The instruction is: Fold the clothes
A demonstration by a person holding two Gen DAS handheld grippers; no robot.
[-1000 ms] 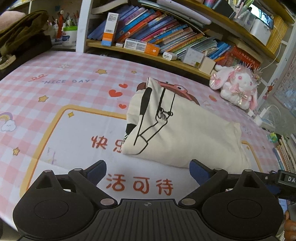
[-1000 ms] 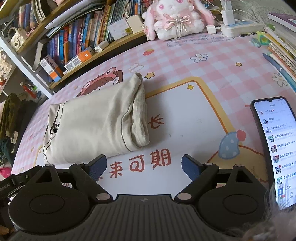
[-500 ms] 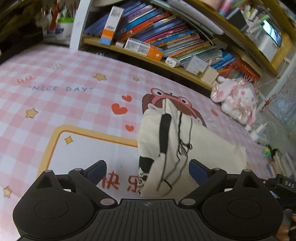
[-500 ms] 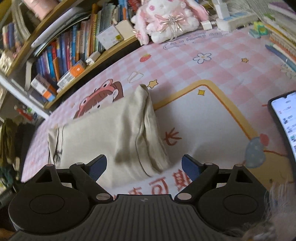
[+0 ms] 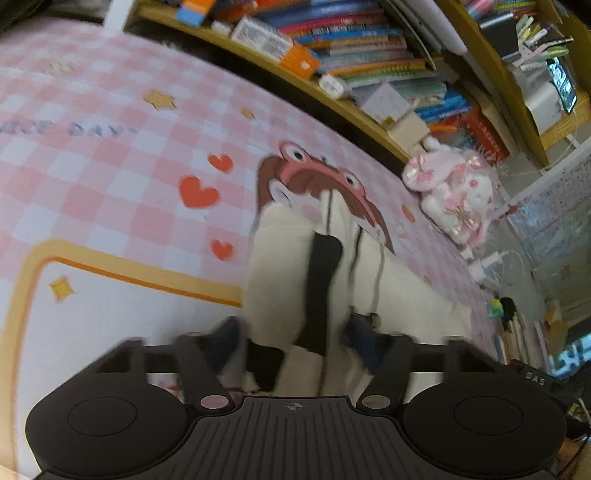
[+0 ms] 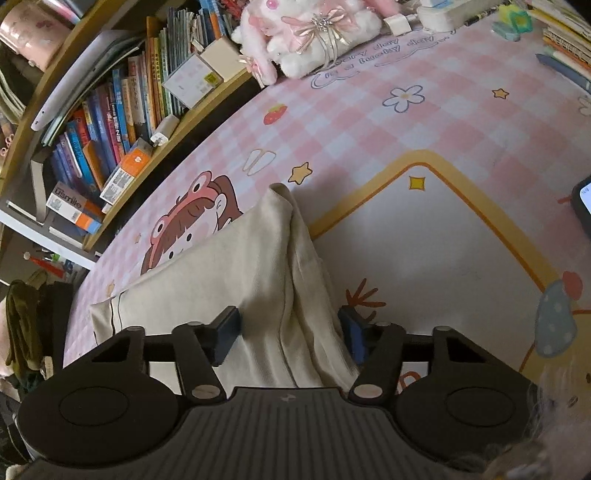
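A folded cream garment (image 5: 288, 280) with a black line drawing lies on the pink checked mat (image 5: 110, 177). My left gripper (image 5: 295, 336) is open, its blue-padded fingers on either side of the garment's printed end. The same garment (image 6: 229, 273) shows in the right wrist view, plain side up. My right gripper (image 6: 291, 332) is open, its fingers on either side of the garment's thick folded end. Neither gripper has closed on the cloth.
A bookshelf (image 6: 122, 122) full of books runs along the far edge. A pink plush rabbit (image 6: 306, 29) sits at the back. A phone (image 6: 583, 199) lies at the right edge of the mat, with stacked books beyond it.
Both grippers have moved forward onto the garment, from standing in front of it to straddling its two ends. Their fingers have come somewhat closer together.
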